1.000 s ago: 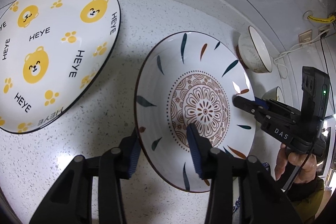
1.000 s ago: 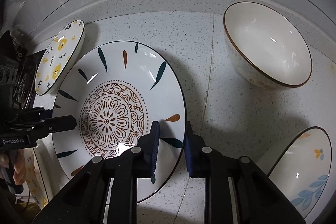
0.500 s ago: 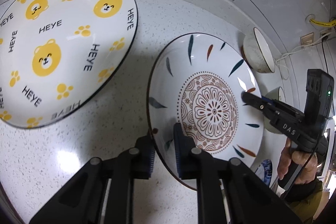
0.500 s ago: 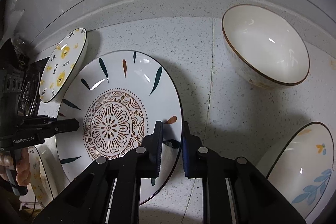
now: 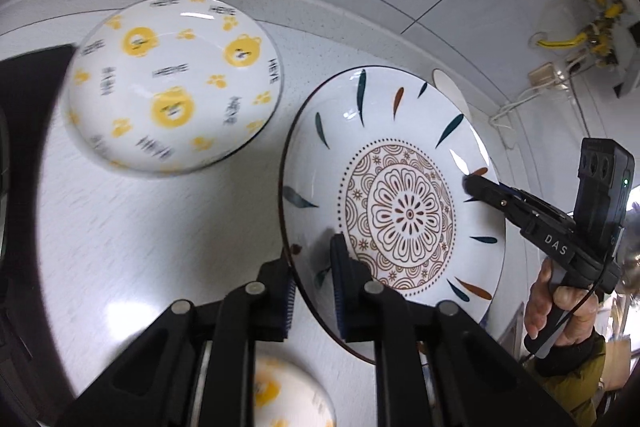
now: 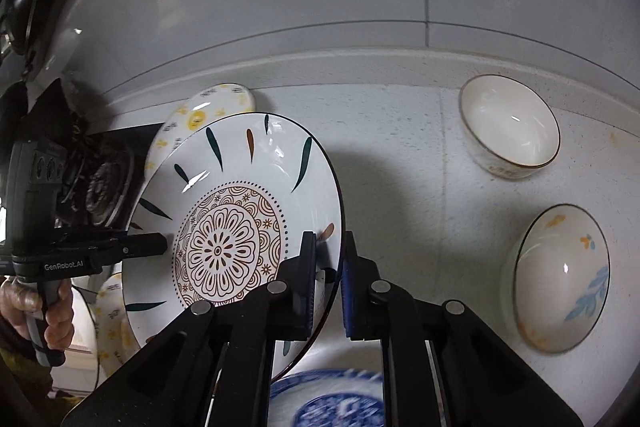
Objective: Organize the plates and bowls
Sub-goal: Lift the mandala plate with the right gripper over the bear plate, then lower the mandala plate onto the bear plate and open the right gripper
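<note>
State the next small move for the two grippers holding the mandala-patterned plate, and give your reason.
Probably carry the mandala plate sideways toward the bear-print plate to stack it. The left gripper and right gripper each clamp an opposite rim, the plate appears raised off the speckled counter, and the bear-print plate lies flat and bare beside it.

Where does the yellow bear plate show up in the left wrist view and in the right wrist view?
Left wrist view: the yellow bear plate sits upper left, on the counter, left of the mandala plate.
Right wrist view: it peeks out upper left, behind the mandala plate's rim.
Shared landmark: the mandala plate, held by both grippers.
</note>
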A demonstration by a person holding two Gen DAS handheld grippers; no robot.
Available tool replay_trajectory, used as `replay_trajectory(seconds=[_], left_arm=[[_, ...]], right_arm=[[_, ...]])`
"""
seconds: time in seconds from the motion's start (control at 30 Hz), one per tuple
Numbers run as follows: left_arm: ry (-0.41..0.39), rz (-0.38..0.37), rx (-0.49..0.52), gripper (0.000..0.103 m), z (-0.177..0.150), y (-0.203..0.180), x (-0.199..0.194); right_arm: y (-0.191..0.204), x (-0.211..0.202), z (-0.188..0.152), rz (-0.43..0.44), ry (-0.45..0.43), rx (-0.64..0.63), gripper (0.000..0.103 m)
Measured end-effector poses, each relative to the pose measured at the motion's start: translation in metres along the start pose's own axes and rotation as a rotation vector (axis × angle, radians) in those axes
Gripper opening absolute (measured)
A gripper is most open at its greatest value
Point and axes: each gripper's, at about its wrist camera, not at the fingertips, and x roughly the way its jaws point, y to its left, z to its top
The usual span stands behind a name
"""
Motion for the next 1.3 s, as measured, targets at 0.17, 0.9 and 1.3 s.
replay_trajectory(seconds=[0.17,0.9,1.3], left_arm=[[-0.011,-0.003,0.012,0.014,-0.042,0.029,-0.058],[0.105,0.006,-0.037,0.014,-0.155,0.134,-0.075],[0.125,0.015,-0.027,0.014,-0.15,0.135,-0.068]], right_arm=[[0.06,-0.015,-0.036,0.057,0.003,-0.024,0.009],[0.136,0.051,-0.147,0.136,0.18,0.086,0.009],[0.128,0.059,-0.143,0.197,0.272,0.087,0.009]])
